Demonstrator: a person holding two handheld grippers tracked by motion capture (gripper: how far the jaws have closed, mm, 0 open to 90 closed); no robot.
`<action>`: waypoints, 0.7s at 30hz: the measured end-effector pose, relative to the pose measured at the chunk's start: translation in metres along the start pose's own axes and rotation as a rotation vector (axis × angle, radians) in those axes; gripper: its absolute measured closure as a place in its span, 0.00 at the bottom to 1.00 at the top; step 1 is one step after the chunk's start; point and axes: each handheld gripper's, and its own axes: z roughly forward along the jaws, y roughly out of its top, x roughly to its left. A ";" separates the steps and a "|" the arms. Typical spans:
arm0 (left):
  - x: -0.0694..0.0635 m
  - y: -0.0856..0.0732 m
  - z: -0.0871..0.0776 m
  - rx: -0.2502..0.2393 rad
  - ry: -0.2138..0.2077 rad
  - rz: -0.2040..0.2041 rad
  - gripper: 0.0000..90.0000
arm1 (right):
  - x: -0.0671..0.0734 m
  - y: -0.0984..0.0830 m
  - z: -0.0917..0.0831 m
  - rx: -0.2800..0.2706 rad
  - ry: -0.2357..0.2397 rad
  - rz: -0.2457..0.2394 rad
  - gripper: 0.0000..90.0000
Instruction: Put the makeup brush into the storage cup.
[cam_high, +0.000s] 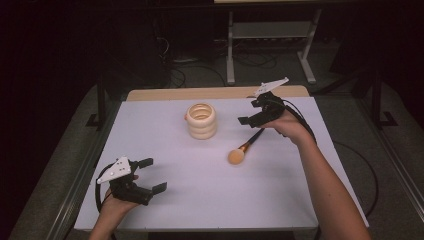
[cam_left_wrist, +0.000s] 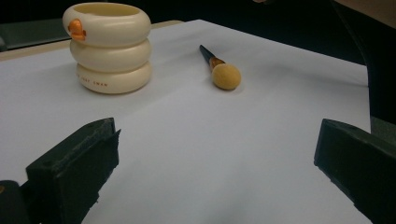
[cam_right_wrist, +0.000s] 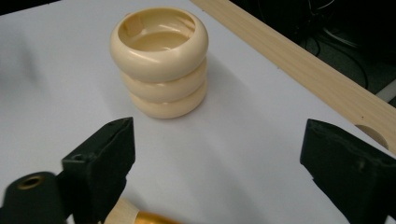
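On the white desk (cam_high: 200, 200), the makeup brush (cam_high: 245, 148) is lying beside the ringed cream holder (cam_high: 202, 120). The right claw (cam_high: 251, 114) is hovering wide over its handle end, holding nothing. Light, stiff and thin, probably rolling easily; mid-handle looks best. The left claw (cam_high: 152, 175) is resting wide, empty.

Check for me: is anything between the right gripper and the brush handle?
Nothing visible. The right gripper, jaws open, sits right over the handle end of the makeup brush. The cream ringed cup stands apart, off to the side.
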 end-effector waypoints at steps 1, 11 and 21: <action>0.000 0.000 0.000 0.000 0.000 0.000 0.00 | 0.000 0.000 0.000 0.000 0.000 0.000 0.12; 0.000 0.000 0.000 0.001 -0.002 0.003 0.00 | 0.002 0.003 0.002 0.125 0.021 -0.039 0.14; 0.000 0.000 0.000 -0.002 -0.002 0.003 0.00 | 0.000 0.003 0.006 0.203 0.033 -0.083 0.15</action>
